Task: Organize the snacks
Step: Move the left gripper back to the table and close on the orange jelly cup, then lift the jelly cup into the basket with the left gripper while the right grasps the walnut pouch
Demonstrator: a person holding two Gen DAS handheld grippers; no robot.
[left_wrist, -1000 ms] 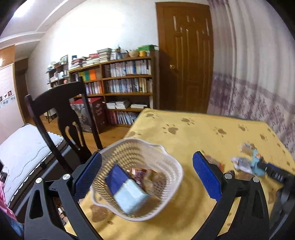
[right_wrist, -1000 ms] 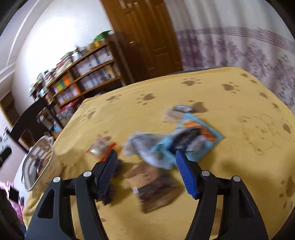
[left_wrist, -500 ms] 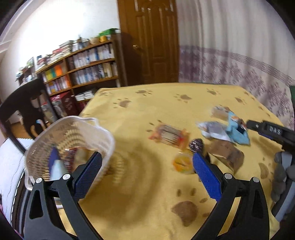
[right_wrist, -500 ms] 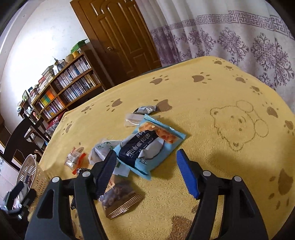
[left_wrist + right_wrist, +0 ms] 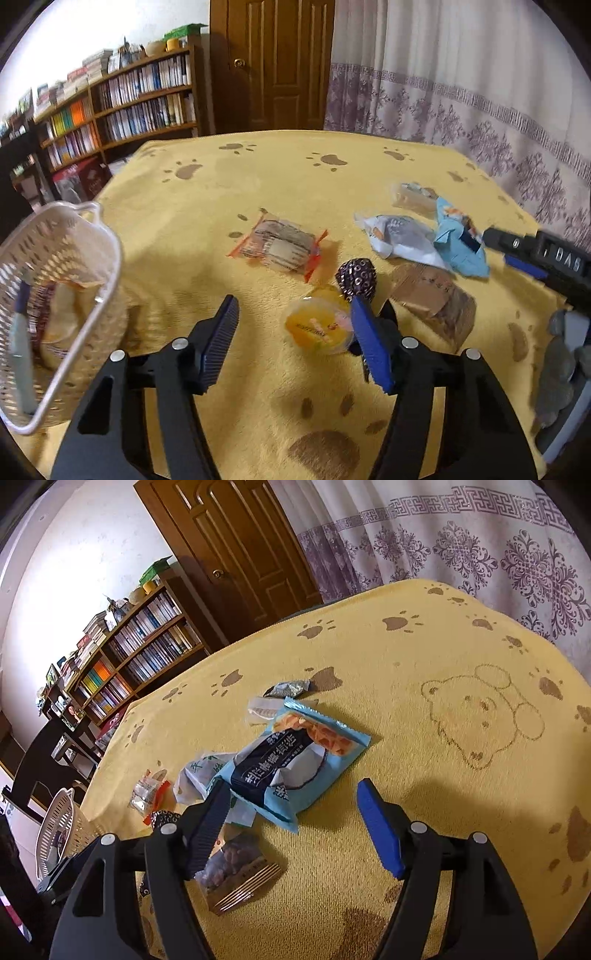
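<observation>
Both sets of jaws are spread wide and nothing's held yet, so the left gripper is probably best eased right until the orange jelly cup on the yellow worktop is centred, then closed gently. The right gripper hangs over the blue snack bag. Only the left view really shows snacks already sitting in the white basket; the bag's print is readable only from the right.
</observation>
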